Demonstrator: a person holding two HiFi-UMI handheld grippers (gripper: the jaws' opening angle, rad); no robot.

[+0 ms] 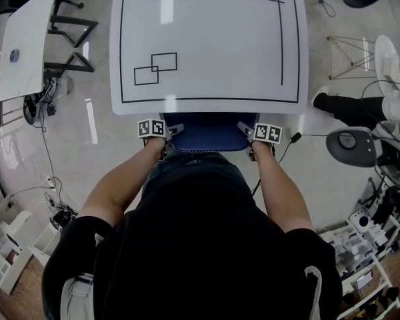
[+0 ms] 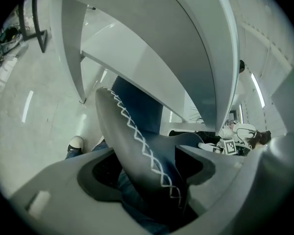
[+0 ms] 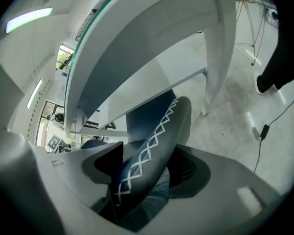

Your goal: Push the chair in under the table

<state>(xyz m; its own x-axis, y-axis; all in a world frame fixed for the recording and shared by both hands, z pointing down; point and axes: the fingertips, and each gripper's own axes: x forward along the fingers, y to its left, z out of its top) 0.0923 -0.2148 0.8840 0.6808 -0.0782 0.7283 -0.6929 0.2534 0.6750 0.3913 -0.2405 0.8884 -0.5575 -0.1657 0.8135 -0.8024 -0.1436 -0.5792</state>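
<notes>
The blue chair (image 1: 207, 133) with white cross-stitching stands at the near edge of the white table (image 1: 207, 42), its seat partly under the tabletop. My left gripper (image 1: 165, 136) holds the backrest's left end and my right gripper (image 1: 252, 136) holds its right end. In the left gripper view the jaws are closed round the padded backrest edge (image 2: 137, 151), under the table's underside (image 2: 186, 48). In the right gripper view the stitched backrest edge (image 3: 147, 155) fills the gap between the jaws, with the table leg (image 3: 213, 67) beyond.
A second white table (image 1: 27, 39) stands at the far left. A person's dark leg and shoe (image 1: 347, 105) are at the right, near a round lamp base (image 1: 352, 145) and a cable (image 1: 290, 139). Shelves with clutter (image 1: 367, 245) fill the right corner.
</notes>
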